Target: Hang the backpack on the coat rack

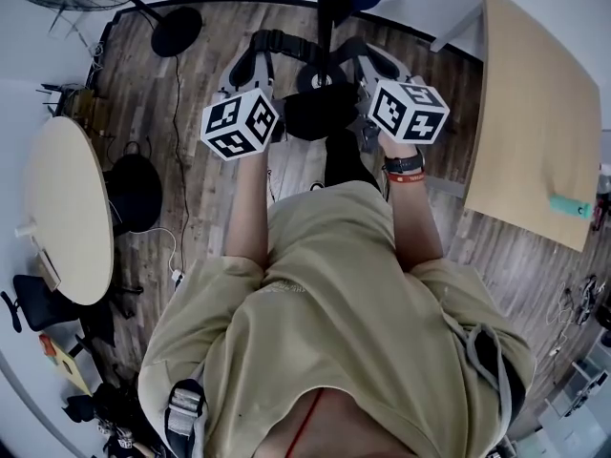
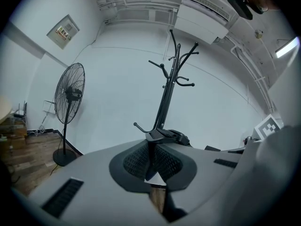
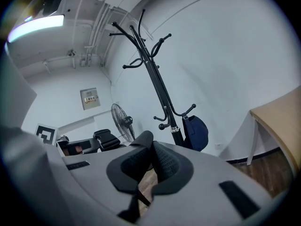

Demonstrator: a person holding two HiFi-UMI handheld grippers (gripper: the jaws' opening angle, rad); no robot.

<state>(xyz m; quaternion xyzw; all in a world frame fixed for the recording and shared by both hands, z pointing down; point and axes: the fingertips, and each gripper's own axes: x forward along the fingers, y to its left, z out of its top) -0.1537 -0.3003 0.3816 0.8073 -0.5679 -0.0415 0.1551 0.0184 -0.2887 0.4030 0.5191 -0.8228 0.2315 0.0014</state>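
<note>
Your right gripper (image 3: 150,149) clamps its jaws on a black strap (image 3: 142,136); ahead stands the coat rack (image 3: 157,86), a navy bag (image 3: 195,132) hanging low.

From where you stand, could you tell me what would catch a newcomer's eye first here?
The left gripper and right gripper draw the eye, both shut on a black backpack held between them at the head view's centre. Just beyond stands the tall black coat rack, a navy bag hanging low on it.

Smooth metal coat rack (image 3: 159,86) (backpack (image 1: 320,113) of matt cloth)
</note>
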